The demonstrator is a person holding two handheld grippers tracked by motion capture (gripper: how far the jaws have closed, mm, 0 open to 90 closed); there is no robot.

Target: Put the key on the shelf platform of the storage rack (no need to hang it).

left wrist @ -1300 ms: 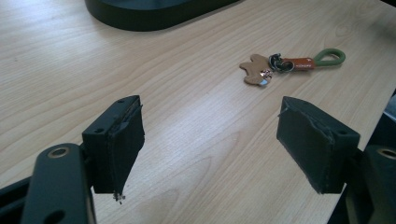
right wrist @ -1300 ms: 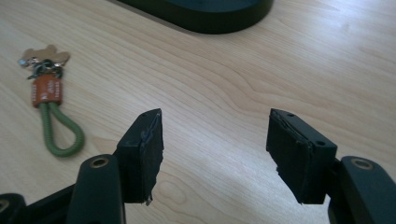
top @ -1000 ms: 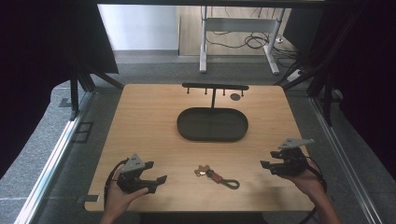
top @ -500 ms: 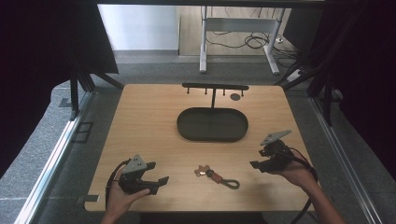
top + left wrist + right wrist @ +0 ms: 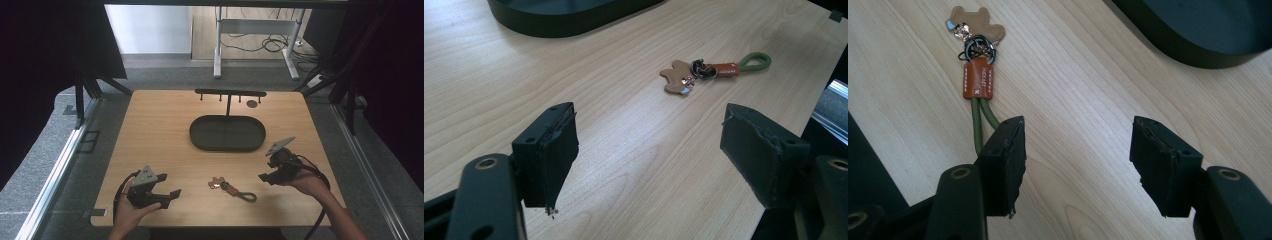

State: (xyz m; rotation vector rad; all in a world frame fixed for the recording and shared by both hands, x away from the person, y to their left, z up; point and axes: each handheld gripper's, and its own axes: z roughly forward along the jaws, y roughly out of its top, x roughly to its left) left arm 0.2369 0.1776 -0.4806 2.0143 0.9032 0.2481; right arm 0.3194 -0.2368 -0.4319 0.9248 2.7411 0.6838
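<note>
High view: I see a wooden table (image 5: 150,130) with a dark oval tray (image 5: 227,133) near its middle and a black rack (image 5: 230,93) with small pegs standing just behind the tray. A small dark disc (image 5: 252,103) lies beside the rack's right end; I cannot make out what it is at this size. The keyring (image 5: 232,188) lies flat on the table near the front edge, between the two grippers and touching neither.

The left gripper (image 5: 167,194) sits low at the front left, held in the left hand (image 5: 131,212), jaws pointing toward the keyring. In the left gripper view its jaws stand wide with bare wood between them, and the keyring (image 5: 709,71) lies well ahead, the tray's edge (image 5: 569,22) beyond.

The right gripper (image 5: 263,176) is held in the right hand (image 5: 306,181) at the front right, near the keyring's green cord end. In the right gripper view its jaws stand wide and grip nothing. The keyring (image 5: 979,75) lies ahead on the left side: tan bear-shaped tag, dark rings, orange leather tab, green cord loop running down behind one jaw. Whether that jaw touches the cord I cannot tell.
</note>
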